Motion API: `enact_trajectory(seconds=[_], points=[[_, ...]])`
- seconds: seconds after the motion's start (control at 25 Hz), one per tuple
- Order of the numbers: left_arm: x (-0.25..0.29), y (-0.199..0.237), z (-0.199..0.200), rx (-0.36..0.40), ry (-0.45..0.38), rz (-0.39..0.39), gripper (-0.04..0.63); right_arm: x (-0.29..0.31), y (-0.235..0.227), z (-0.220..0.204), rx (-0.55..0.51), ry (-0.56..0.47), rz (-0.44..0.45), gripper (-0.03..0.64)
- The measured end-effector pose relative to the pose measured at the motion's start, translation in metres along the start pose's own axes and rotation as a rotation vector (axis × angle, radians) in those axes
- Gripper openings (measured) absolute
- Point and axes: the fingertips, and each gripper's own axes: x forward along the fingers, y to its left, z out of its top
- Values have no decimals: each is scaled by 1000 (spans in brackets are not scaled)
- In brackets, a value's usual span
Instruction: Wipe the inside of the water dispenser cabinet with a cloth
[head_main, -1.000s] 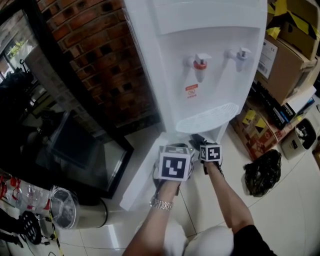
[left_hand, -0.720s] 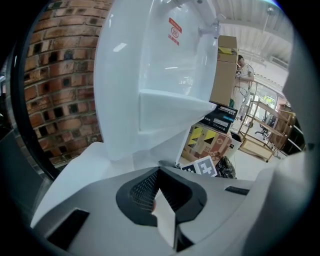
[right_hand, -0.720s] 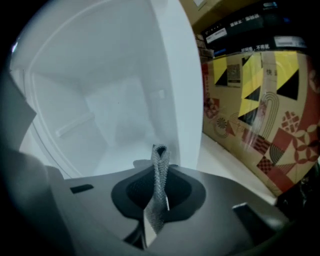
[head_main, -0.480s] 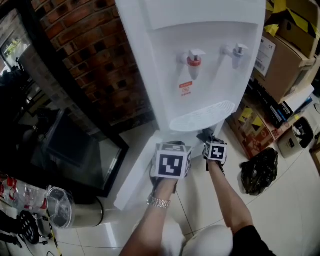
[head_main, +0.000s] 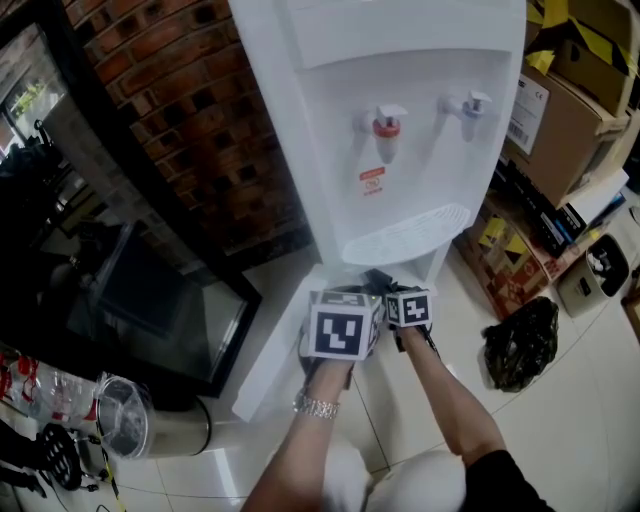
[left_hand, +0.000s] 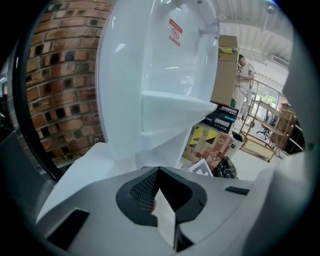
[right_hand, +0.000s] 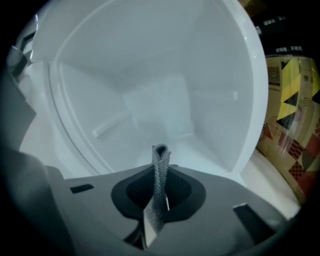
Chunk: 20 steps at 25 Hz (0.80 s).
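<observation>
The white water dispenser (head_main: 400, 120) stands ahead with its low cabinet door (head_main: 285, 345) swung open to the left. My left gripper (head_main: 343, 298) is shut on a thin white edge (left_hand: 165, 220), apparently the door's edge. My right gripper (head_main: 388, 285) sits beside it under the drip tray (head_main: 410, 235), at the cabinet mouth. In the right gripper view, my right gripper (right_hand: 160, 187) is shut on a folded strip of grey cloth (right_hand: 160, 172), which stands up between the jaws. It points into the white cabinet interior (right_hand: 150, 95). The cloth does not show in the head view.
Cardboard boxes (head_main: 570, 110) are stacked close on the right, with a black plastic bag (head_main: 520, 345) on the tiled floor. A brick wall (head_main: 190, 120) and a dark glass panel (head_main: 150, 300) lie to the left. A steel canister (head_main: 150, 425) stands at lower left.
My right gripper has shifted left and a little forward, closer to the left gripper and the cabinet opening. The left gripper has stayed on the white edge.
</observation>
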Motion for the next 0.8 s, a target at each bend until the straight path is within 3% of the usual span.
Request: enact_trajectory(seconds=[0.32,0.44,0.64,0.8], points=[[1,1,5,-10,-26,-2,3,-19,-83,-13,121,-2,-212,25],[1,-4,5,-2,-20,-17,3,-32,-100,-14,153,-22,-253,25],[-15,-21,7,-17,-11,-23,3,-74,-92,0,96,-34,-261,25],[-49,-21,-12,-90,43,60,3,-137,-51,-7,66,32,-252,25]])
